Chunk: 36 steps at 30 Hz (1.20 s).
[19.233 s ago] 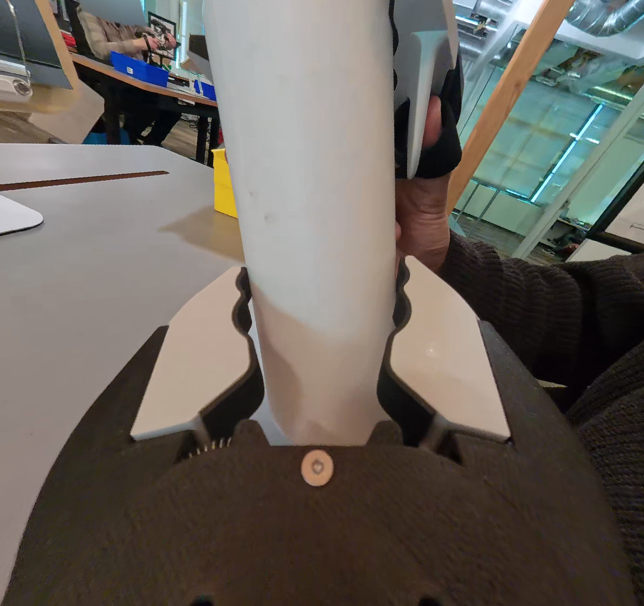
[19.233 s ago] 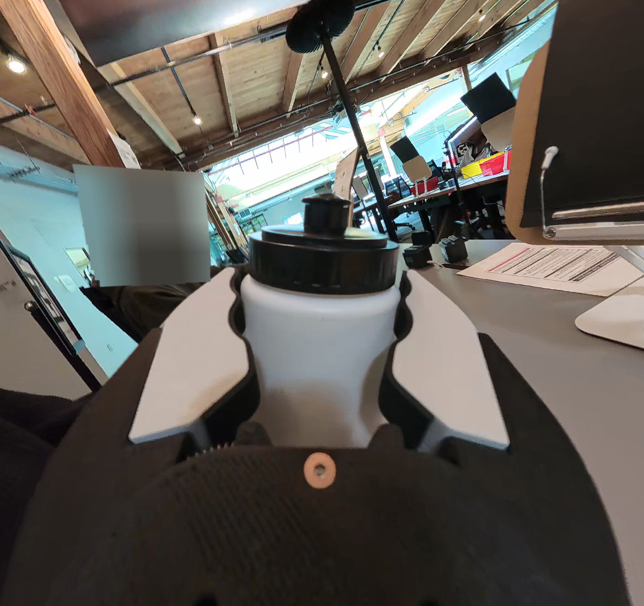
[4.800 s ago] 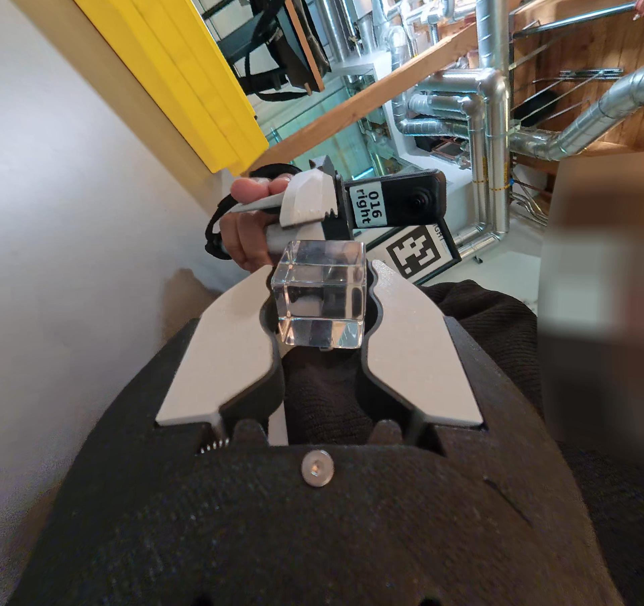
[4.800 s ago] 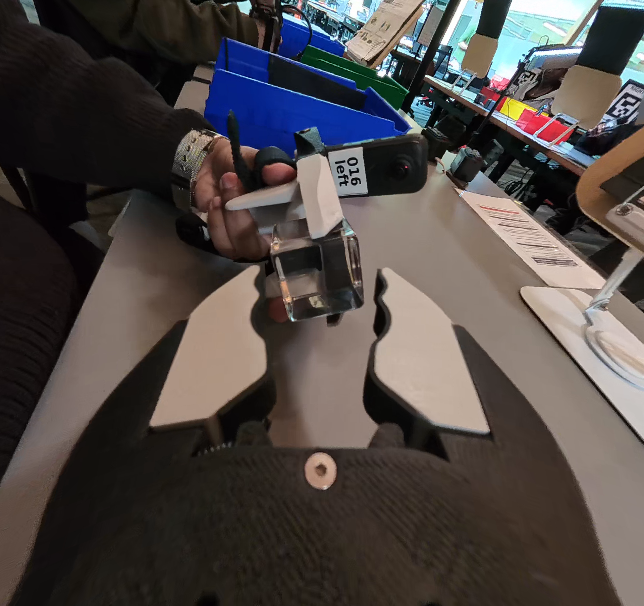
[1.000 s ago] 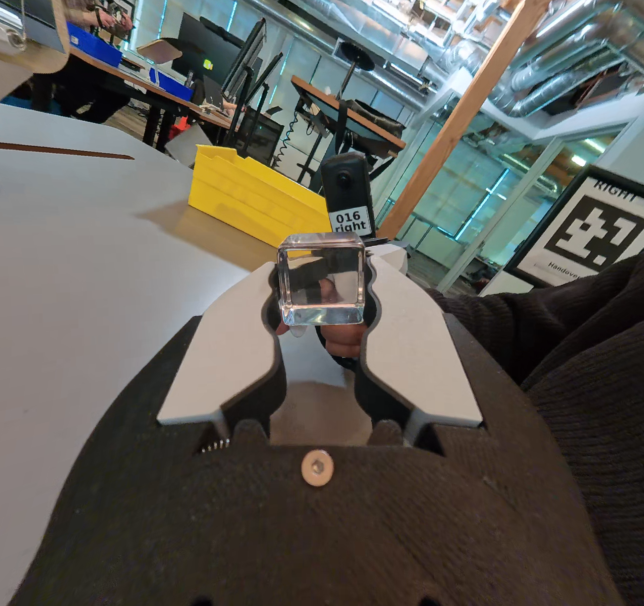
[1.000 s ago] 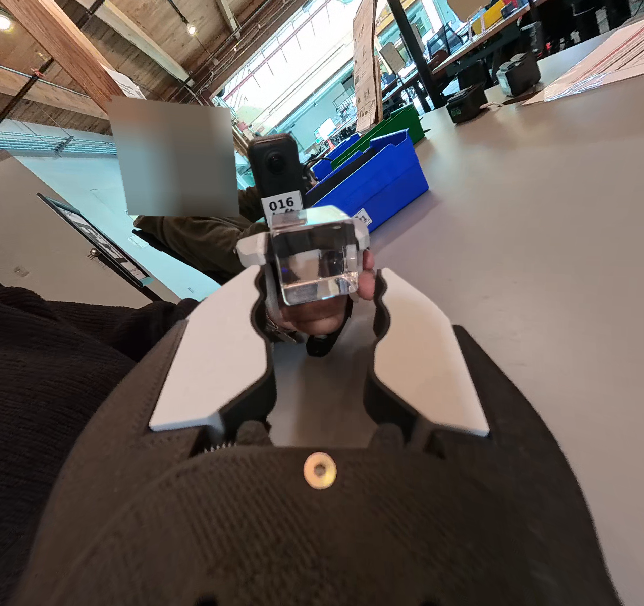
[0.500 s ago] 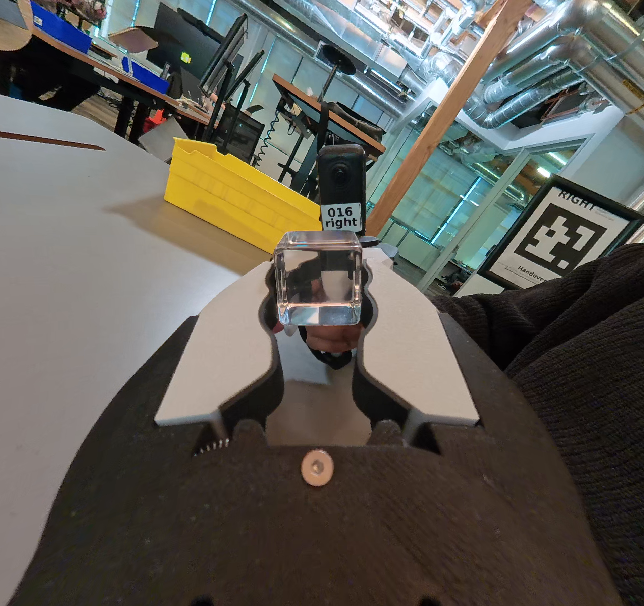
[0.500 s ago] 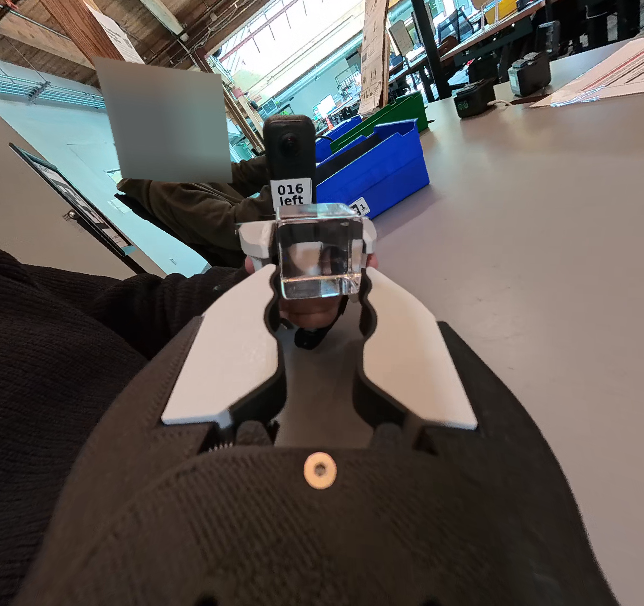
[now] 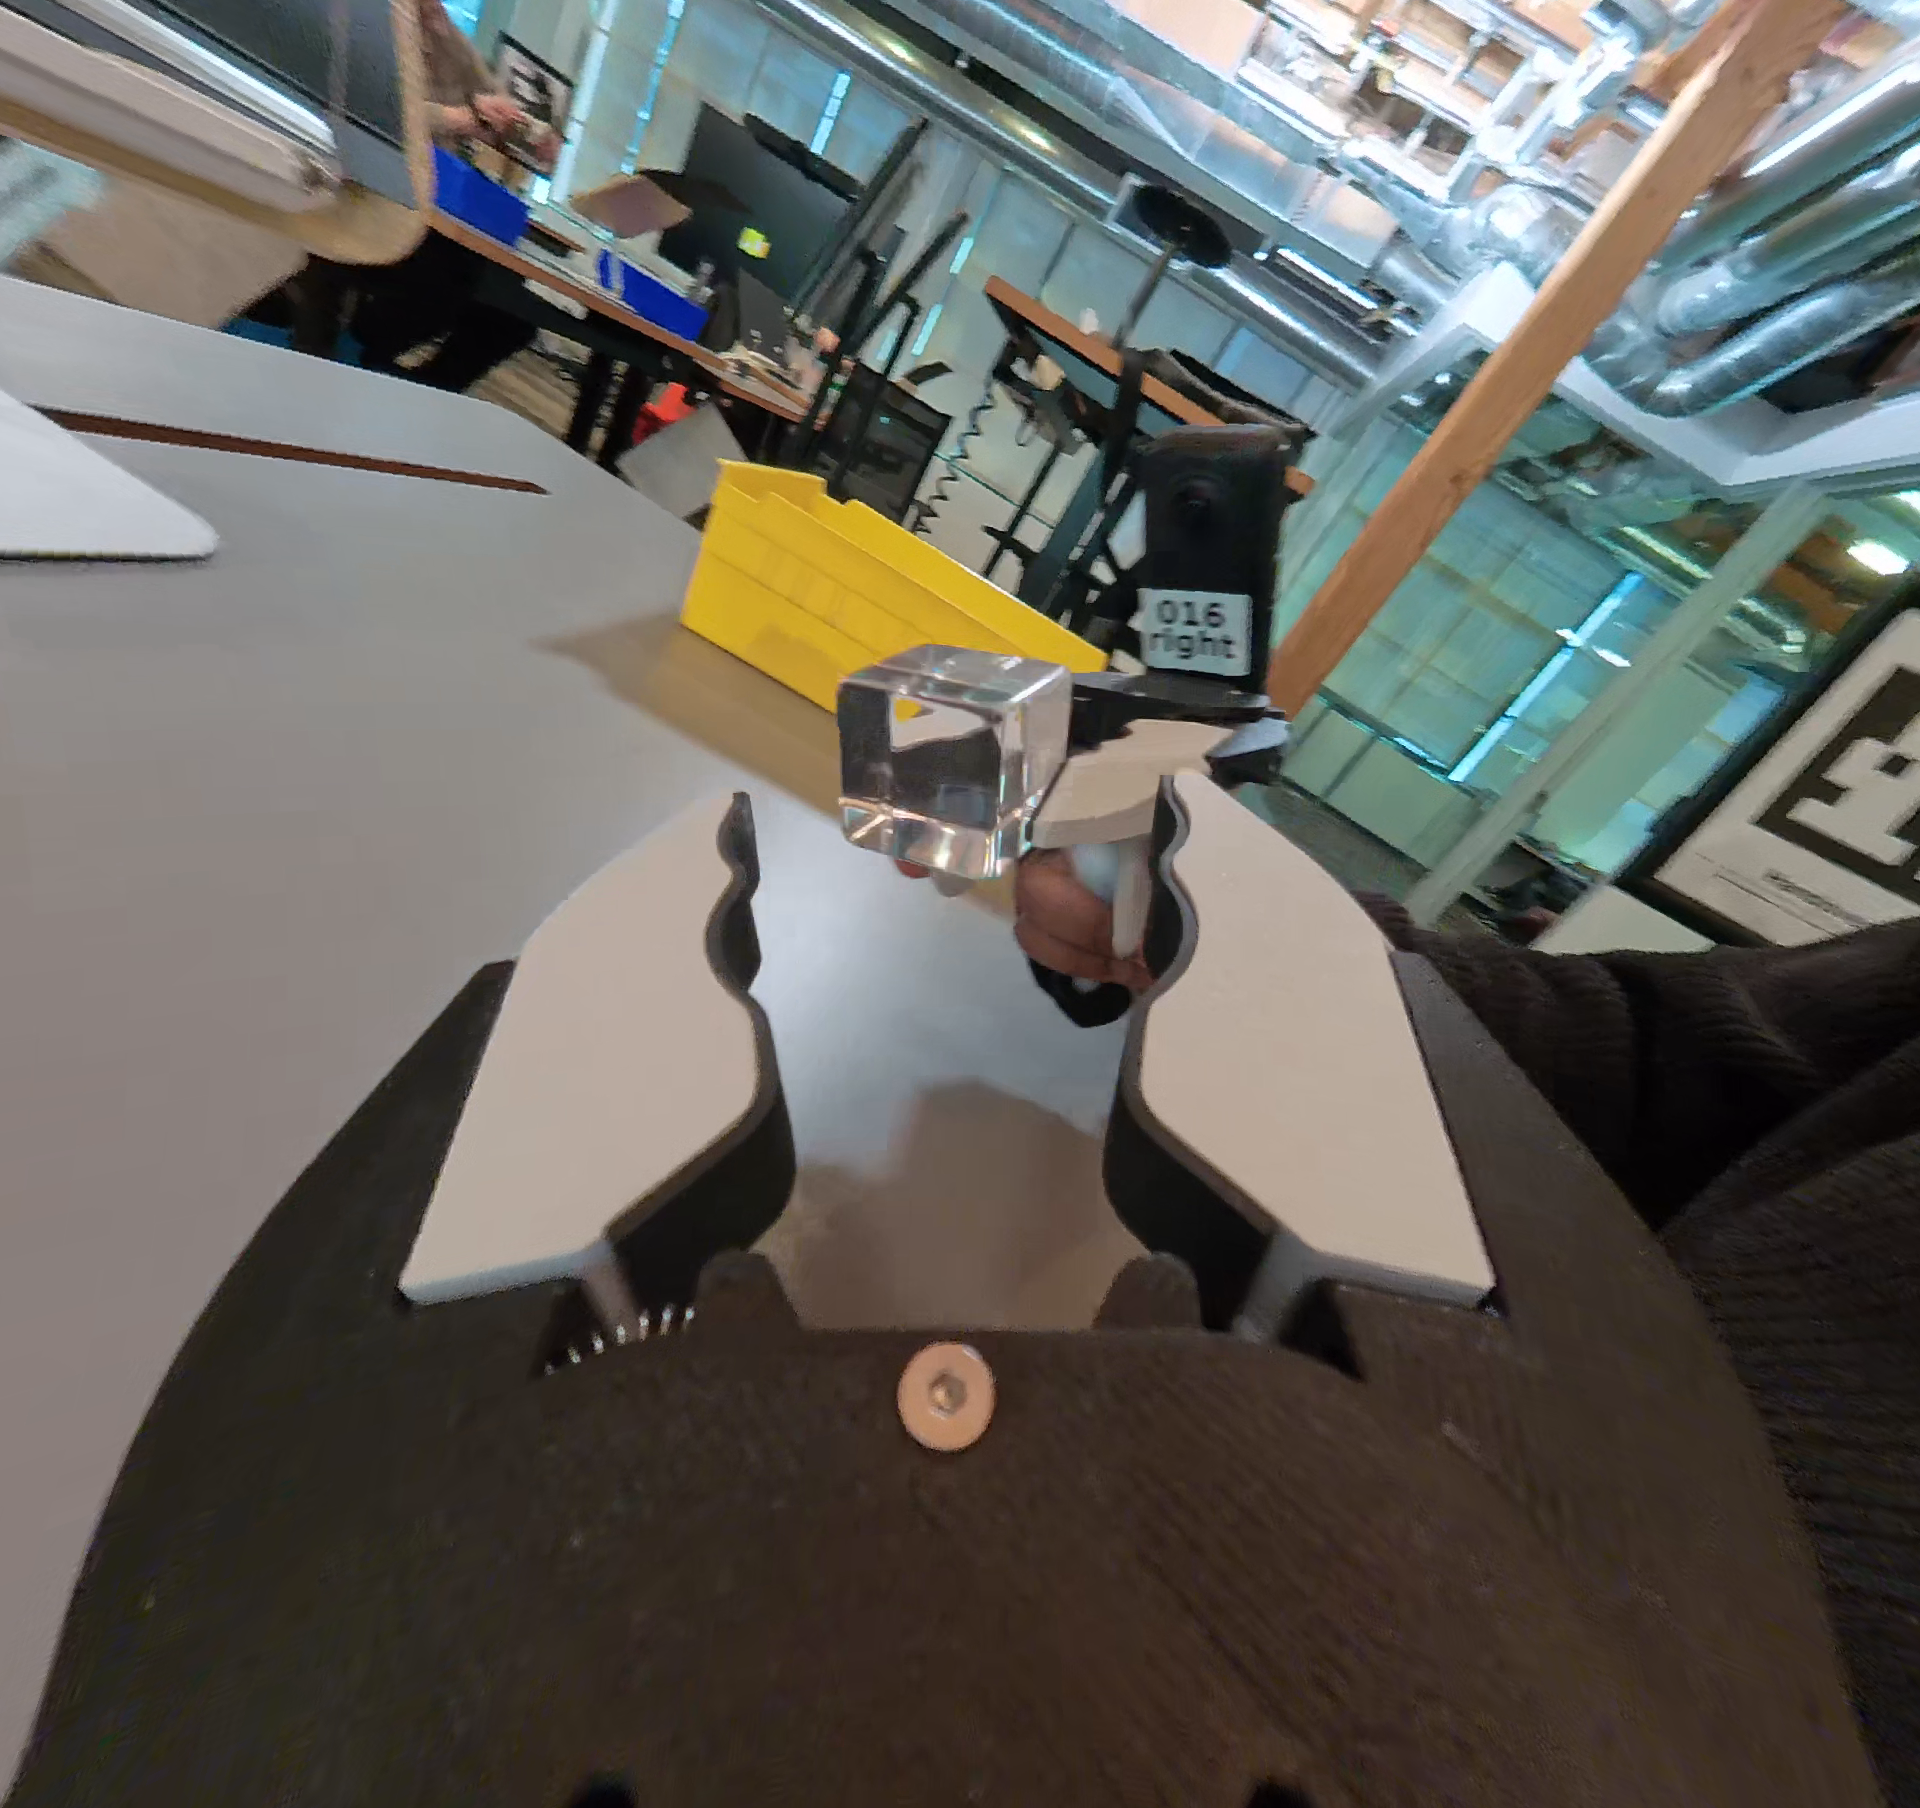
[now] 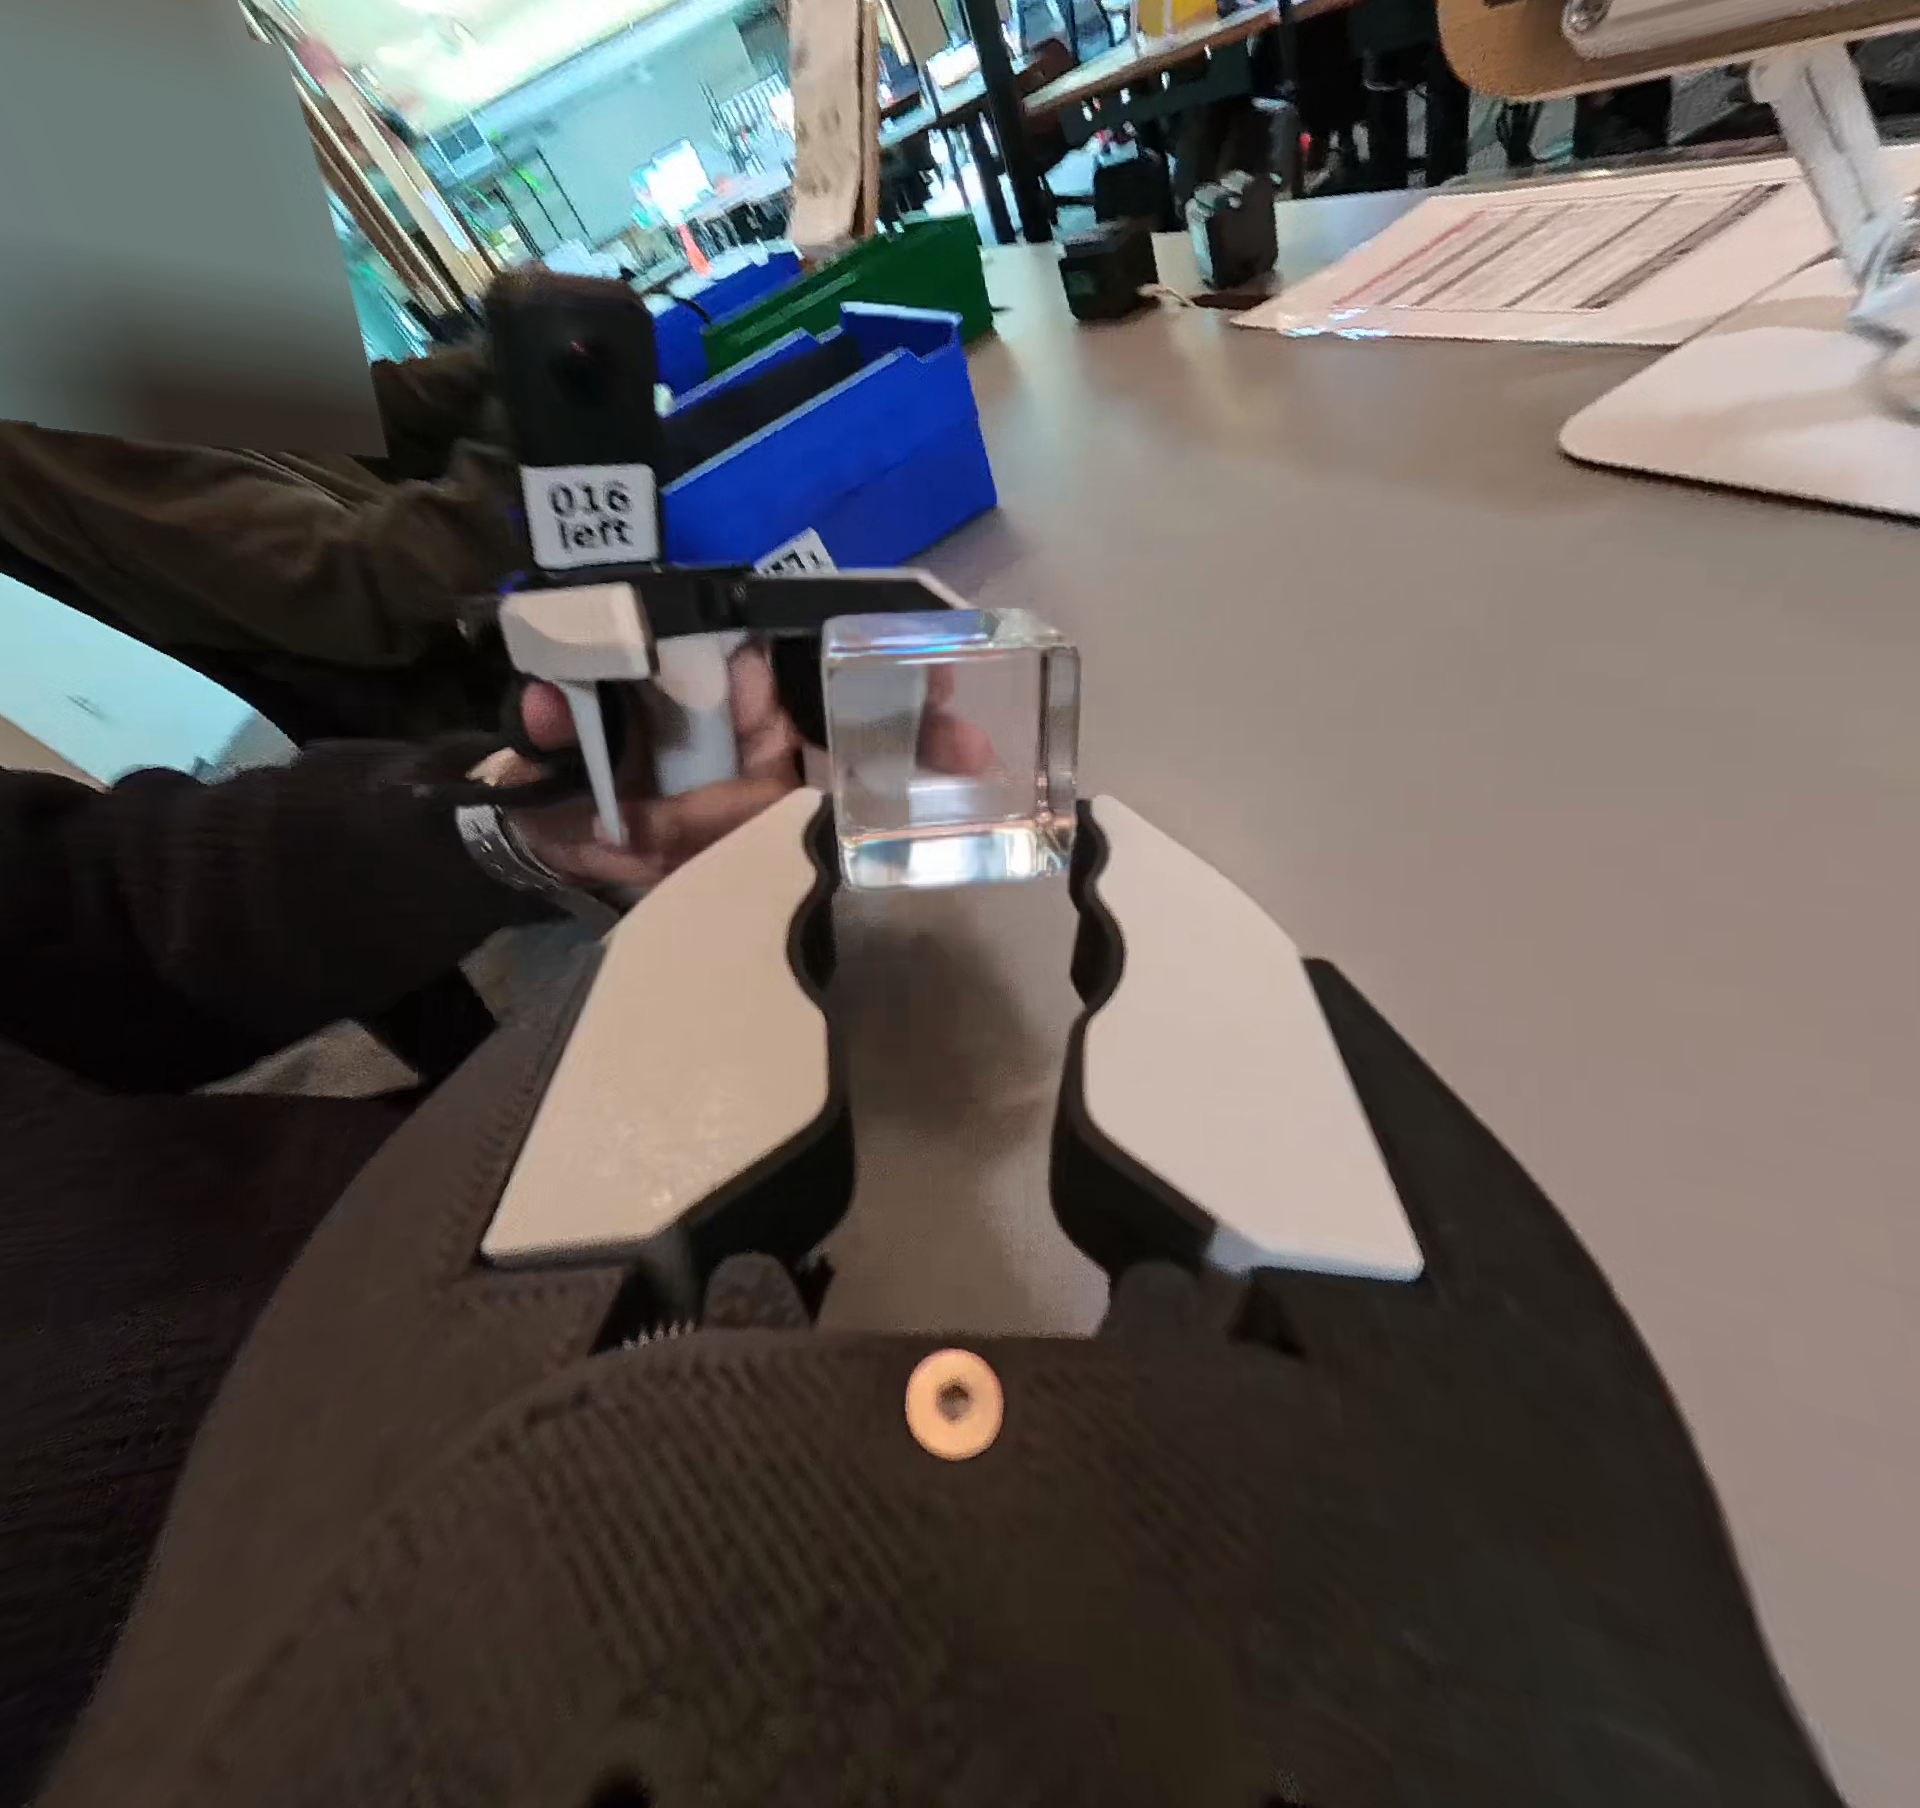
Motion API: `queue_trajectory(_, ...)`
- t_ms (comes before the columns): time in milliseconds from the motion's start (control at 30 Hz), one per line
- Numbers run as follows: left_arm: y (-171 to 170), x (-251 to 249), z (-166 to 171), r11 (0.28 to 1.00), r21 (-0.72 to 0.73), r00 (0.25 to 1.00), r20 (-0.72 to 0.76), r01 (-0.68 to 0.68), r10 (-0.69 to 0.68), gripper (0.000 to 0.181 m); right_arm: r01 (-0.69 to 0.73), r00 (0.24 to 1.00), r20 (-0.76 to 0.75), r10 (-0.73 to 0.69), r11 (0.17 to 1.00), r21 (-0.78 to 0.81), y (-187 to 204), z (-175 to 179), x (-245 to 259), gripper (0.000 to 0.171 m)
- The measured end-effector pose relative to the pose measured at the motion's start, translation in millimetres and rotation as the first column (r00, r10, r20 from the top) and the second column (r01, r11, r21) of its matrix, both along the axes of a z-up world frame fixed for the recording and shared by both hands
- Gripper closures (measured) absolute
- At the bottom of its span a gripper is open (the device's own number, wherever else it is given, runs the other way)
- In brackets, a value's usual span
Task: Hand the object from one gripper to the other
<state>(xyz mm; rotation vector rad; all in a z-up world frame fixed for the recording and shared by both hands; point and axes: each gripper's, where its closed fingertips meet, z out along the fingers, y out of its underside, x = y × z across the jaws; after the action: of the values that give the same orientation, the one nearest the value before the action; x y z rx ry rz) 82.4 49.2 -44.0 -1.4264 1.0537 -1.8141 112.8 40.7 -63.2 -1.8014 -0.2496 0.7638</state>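
Two grippers in frame, one cube between them. The clear cube (image 10: pixel 951 750) sits pinched at the tips of the right gripper (image 10: pixel 951 849), whose white fingers (image 10: pixel 1195 1020) press against its left and right faces; it is held level, above the grey table (image 10: pixel 1455 719), not touching it. Left gripper (image 9: pixel 951 859) has its jaws spread wide with nothing between them; in the left wrist view the clear cube (image 9: pixel 951 756) hangs just beyond the gap, nearer the right-hand finger (image 9: pixel 1278 1010), apart from both tips and turned corner-on to this camera. In the right wrist view the left gripper shows side-on to the left of the cube, held by a hand (image 10: pixel 686 771) in a dark sleeve, its black camera block (image 10: pixel 577 376) standing above it. In the left wrist view the right gripper shows behind the cube with its own black camera block (image 9: pixel 1205 522). Background, left view: yellow bin (image 9: pixel 831 584) on the table, a wooden post (image 9: pixel 1558 324) behind. Background, right view: blue bin (image 10: pixel 831 439), green bin (image 10: pixel 883 288) behind it, a printed sheet (image 10: pixel 1538 262) and a white stand base (image 10: pixel 1745 418) to the right.
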Motion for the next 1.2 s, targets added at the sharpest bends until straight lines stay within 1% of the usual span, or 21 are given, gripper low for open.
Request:
queue_trajectory(67, 8, -2, 1, 0.996, 0.072, 0.998, -0.002, -0.059, 0.060, 0.107, -0.016, 0.999, 0.043, 0.017, 0.999, -0.037, -2, -7, 1, 0.128)
queue_trajectory(133, 9, -3, 0, 0.980, 0.184, 0.996, -0.006, -0.081, 0.084, 0.106, -0.062, 0.996, 0.060, 0.067, 0.994, -0.095, -6, -16, -2, 0.128)
queue_trajectory(200, 2, -3, -3, 0.960, 0.276, 0.998, -0.014, -0.052, 0.058, 0.101, -0.122, 0.989, 0.067, 0.134, 0.980, -0.157, -12, -26, -5, 0.128)
queue_trajectory(267, -13, -3, -8, 0.946, 0.324, 0.999, -0.032, 0.028, -0.018, 0.092, -0.192, 0.977, 0.046, 0.207, 0.957, -0.219, -20, -34, -9, 0.128)
queue_trajectory(333, -30, -3, -16, 0.929, 0.346, 0.991, -0.069, 0.131, -0.114, 0.087, -0.284, 0.958, -0.034, 0.286, 0.916, -0.285, -30, -40, -13, 0.128)
queue_trajectory(400, -44, -4, -25, 0.896, 0.397, 0.980, -0.107, 0.198, -0.169, 0.084, -0.384, 0.923, -0.160, 0.350, 0.855, -0.348, -43, -44, -17, 0.128)
queue_trajectory(500, -65, -5, -39, 0.822, 0.499, 0.962, -0.162, 0.273, -0.220, 0.082, -0.538, 0.838, -0.346, 0.423, 0.747, -0.391, -61, -44, -25, 0.127)
queue_trajectory(567, -75, -7, -40, 0.797, 0.524, 0.954, -0.167, 0.301, -0.250, 0.082, -0.623, 0.775, -0.425, 0.467, 0.676, -0.394, -74, -41, -31, 0.127)
queue_trajectory(700, -87, -11, -41, 0.780, 0.516, 0.935, -0.175, 0.353, -0.307, 0.086, -0.717, 0.695, -0.463, 0.550, 0.581, -0.386, -94, -37, -45, 0.127)
queue_trajectory(767, -95, -13, -44, 0.753, 0.536, 0.924, -0.194, 0.381, -0.329, 0.095, -0.752, 0.658, -0.493, 0.569, 0.533, -0.389, -102, -36, -52, 0.128)
queue_trajectory(833, -105, -14, -49, 0.718, 0.563, 0.912, -0.219, 0.409, -0.348, 0.103, -0.765, 0.644, -0.507, 0.573, 0.498, -0.409, -107, -39, -56, 0.127)
queue_trajectory(933, -118, -17, -54, 0.676, 0.578, 0.888, -0.256, 0.457, -0.381, 0.109, -0.778, 0.628, -0.520, 0.579, 0.463, -0.424, -112, -42, -59, 0.128)
queue_trajectory(1033, -125, -20, -57, 0.653, 0.579, 0.870, -0.273, 0.489, -0.411, 0.122, -0.802, 0.597, -0.537, 0.595, 0.433, -0.412, -118, -39, -61, 0.127)
queue_trajectory(1200, -133, -24, -58, 0.628, 0.586, 0.855, -0.278, 0.512, -0.437, 0.125, -0.825, 0.563, -0.549, 0.618, 0.385, -0.413, -127, -40, -64, 0.127)
